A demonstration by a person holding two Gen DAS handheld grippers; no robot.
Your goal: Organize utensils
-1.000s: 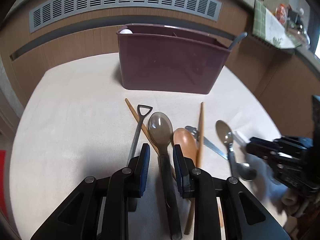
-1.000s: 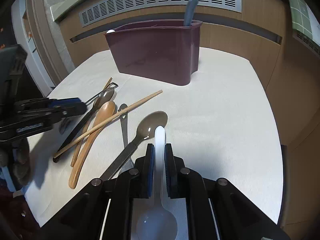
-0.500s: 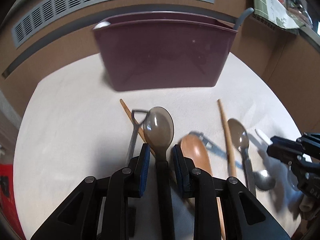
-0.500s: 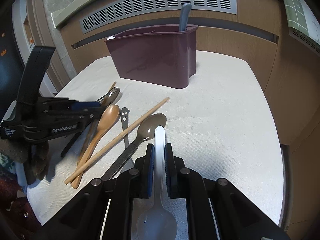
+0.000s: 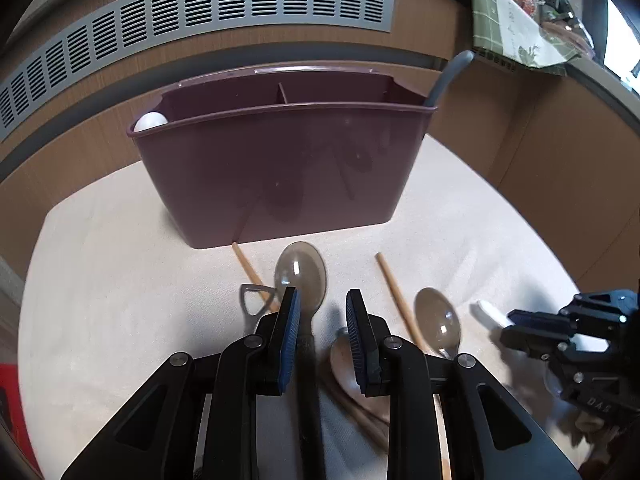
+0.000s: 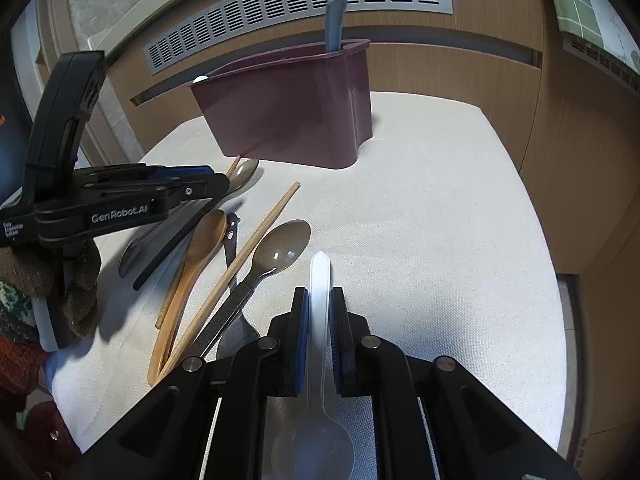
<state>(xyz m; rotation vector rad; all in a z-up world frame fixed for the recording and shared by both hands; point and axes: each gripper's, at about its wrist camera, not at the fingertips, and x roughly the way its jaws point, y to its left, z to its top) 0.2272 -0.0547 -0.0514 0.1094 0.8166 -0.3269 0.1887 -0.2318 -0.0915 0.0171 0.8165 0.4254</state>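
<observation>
Two grippers work the scatter of utensils in front of the maroon caddy (image 5: 280,168). Leftmost, the left gripper (image 5: 320,320) stands half spread, and between its jaws runs the black handle of a smoky translucent spoon (image 5: 301,276); whether the pads actually press that handle I cannot tell. The spoon's long axis lies along the gripper's line, bowl ahead of the fingertips and pointing at the caddy's front wall, just short of it. To its right lie a wooden spoon (image 6: 200,248), a wooden chopstick (image 6: 256,240) and a second smoky spoon (image 6: 280,244). Rightmost, the right gripper (image 6: 320,320) pinches a white plastic spoon (image 6: 320,280), handle forward, bowl back under the jaws. By my reading, the left gripper is nearer the caddy.
</observation>
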